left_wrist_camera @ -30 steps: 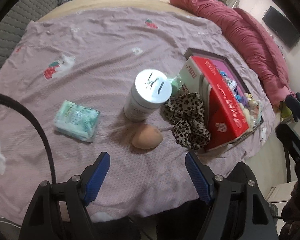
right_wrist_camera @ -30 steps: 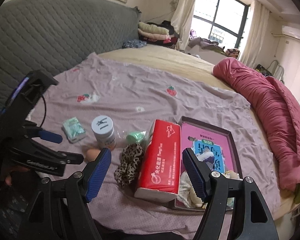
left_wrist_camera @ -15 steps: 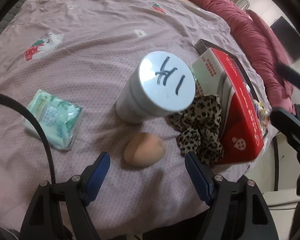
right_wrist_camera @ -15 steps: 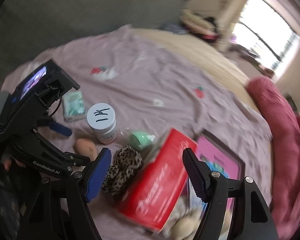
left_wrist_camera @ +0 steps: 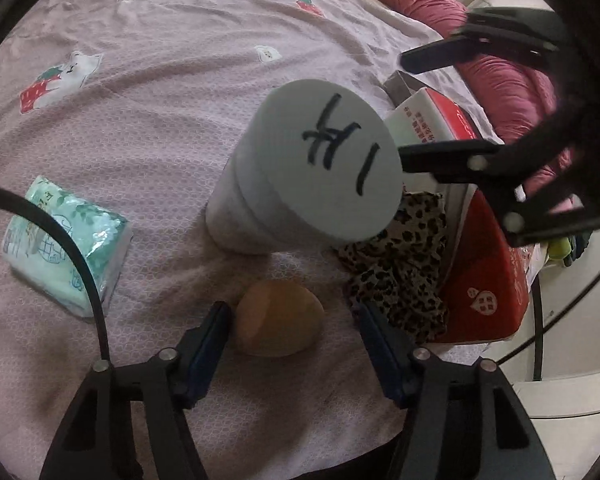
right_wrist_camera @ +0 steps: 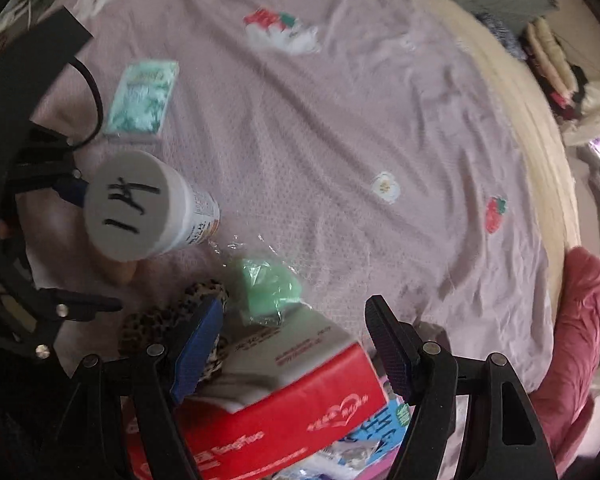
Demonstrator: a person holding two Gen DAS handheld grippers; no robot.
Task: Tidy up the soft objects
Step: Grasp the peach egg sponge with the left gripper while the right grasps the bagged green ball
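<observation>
Sponge point(left_wrist_camera: 278, 320), beige and egg-shaped, lies on the lilac bedsheet point(left_wrist_camera: 160, 120) between the fingers of the left gripper point(left_wrist_camera: 292, 334), whose jaws have just been closing; the left pad is just beside it, the right pad apart. Only the right wrist view shows the soft green item in crinkled clear wrap point(right_wrist_camera: 270, 286). The right gripper point(right_wrist_camera: 294, 344) stands apart over the red tissue pack point(right_wrist_camera: 276, 412). A leopard scrunchie point(left_wrist_camera: 400, 268) lies beside the white cylindrical jar point(left_wrist_camera: 300, 176).

Bed point(left_wrist_camera: 148, 92) — tissue pack point(left_wrist_camera: 66, 246), jar point(left_wrist_camera: 260, 208), sponge point(left_wrist_camera: 278, 320), scrunchie point(left_wrist_camera: 400, 276)
</observation>
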